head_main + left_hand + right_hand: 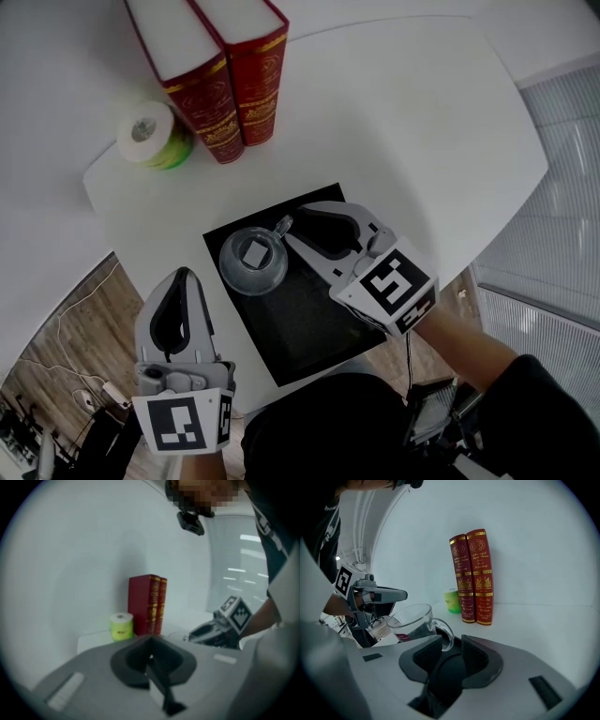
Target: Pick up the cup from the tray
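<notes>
Head view, near to far. Left gripper point(183, 277), 7 o'clock: jaws pressed together. Black tray point(309, 328), centre of the white table point(403, 122): one clear glass cup point(253, 259), upright, at its 11 o'clock corner. Right gripper point(292, 228), reaching from 4 o'clock: jaws spread, cup handle at their tips, ungripped. Tape roll point(150, 132) and two red books point(225, 75), 11 o'clock.

The cup point(253, 261) is clear glass, glossy and smooth. The tray point(314, 333) looks matt black — faintly grainy. The desk point(422, 131) is white and smooth, with a soft sheen. The books point(225, 84) have red covers with shiny gilt stamping. The right gripper point(452, 638) is matt grey plastic; its fingers point(426, 652) are black and finely ribbed. The floor point(89, 309) looks like wood.
</notes>
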Demonstrator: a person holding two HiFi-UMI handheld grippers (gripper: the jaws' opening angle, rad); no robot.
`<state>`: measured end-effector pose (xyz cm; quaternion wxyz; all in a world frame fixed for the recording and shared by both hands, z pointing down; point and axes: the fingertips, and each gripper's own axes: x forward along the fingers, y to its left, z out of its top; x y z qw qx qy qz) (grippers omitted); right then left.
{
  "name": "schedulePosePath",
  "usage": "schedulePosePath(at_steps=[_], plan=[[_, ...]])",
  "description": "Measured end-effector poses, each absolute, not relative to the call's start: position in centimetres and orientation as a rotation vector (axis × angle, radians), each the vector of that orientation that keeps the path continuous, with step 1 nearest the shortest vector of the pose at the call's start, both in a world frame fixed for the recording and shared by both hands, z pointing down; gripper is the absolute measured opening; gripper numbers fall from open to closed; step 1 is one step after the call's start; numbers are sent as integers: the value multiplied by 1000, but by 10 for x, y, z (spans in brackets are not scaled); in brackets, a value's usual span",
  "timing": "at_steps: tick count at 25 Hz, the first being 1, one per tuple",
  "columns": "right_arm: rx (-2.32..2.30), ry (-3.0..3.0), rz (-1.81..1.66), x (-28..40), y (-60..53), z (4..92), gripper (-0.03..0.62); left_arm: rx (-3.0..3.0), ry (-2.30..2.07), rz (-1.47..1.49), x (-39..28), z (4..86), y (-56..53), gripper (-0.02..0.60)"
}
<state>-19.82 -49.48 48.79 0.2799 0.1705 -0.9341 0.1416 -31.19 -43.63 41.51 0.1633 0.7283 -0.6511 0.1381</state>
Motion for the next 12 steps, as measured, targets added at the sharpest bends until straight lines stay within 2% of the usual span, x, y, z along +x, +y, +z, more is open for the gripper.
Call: schedulePosePath(at_steps=[12], plan=[[461, -2493, 355, -212, -497, 495, 114, 2050, -1849, 399, -320, 423, -440, 2]])
